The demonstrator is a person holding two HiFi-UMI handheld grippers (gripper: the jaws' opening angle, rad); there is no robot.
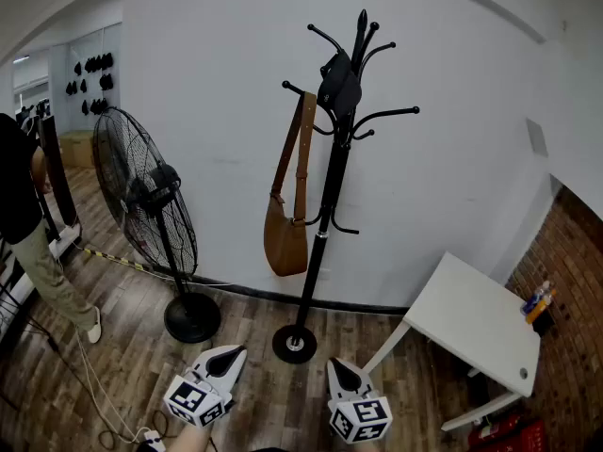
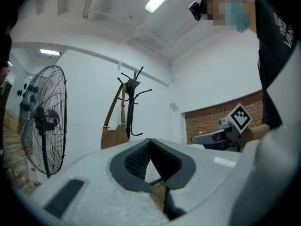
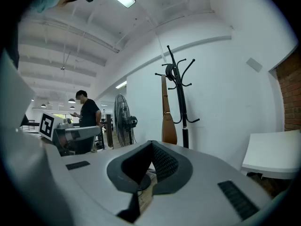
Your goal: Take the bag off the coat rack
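A brown leather bag hangs by its long strap from a hook of the black coat rack, which stands against the white wall. A black item also hangs near the rack's top. My left gripper and right gripper are low at the bottom of the head view, well short of the rack, both shut and empty. In the left gripper view the bag and rack lie ahead beyond the shut left gripper. The right gripper view shows the bag and rack past the shut right gripper.
A black pedestal fan stands left of the rack, its cable trailing on the wooden floor. A white table sits to the right by a brick wall. A person stands at far left.
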